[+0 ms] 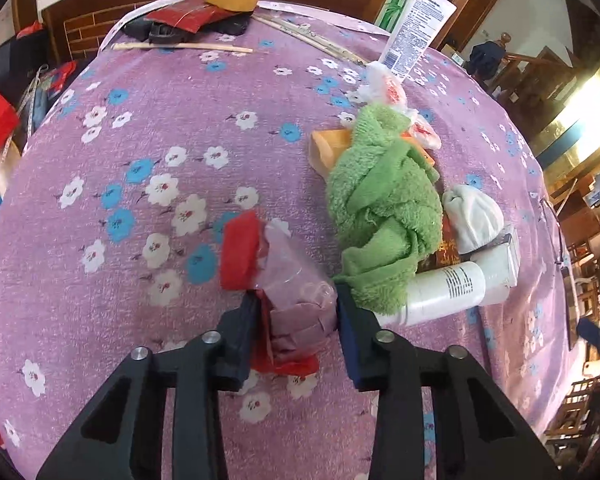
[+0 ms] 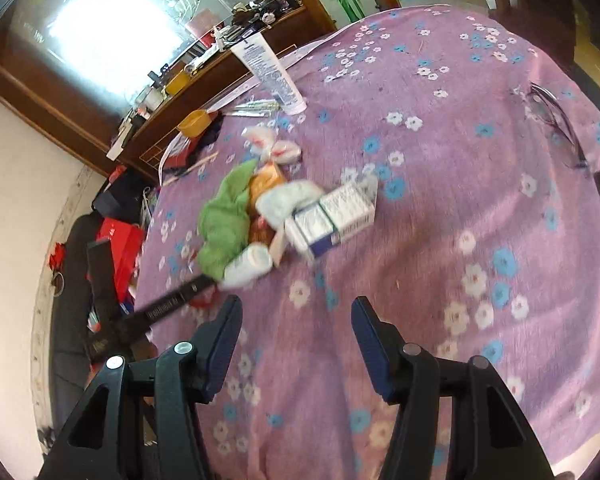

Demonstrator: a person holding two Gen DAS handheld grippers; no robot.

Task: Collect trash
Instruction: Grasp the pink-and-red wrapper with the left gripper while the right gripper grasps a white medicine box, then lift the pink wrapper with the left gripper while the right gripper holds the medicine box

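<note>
Left wrist view: left claw (image 1: 296, 316) pinching crumpled red-and-clear wrapper (image 1: 284, 280) off the table (image 1: 180, 120) for collecting — right claw (image 2: 296, 344) spread, empty, waiting near the pile.

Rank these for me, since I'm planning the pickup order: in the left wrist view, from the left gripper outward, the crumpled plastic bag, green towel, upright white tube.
1. Crumpled plastic bag: between the left gripper's fingers.
2. Green towel: just beyond, to the right.
3. Upright white tube: far right edge of the table.

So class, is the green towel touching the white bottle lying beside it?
Touching. In the left wrist view the green towel drapes its lower edge over the white bottle, with no tablecloth visible between them.
</note>
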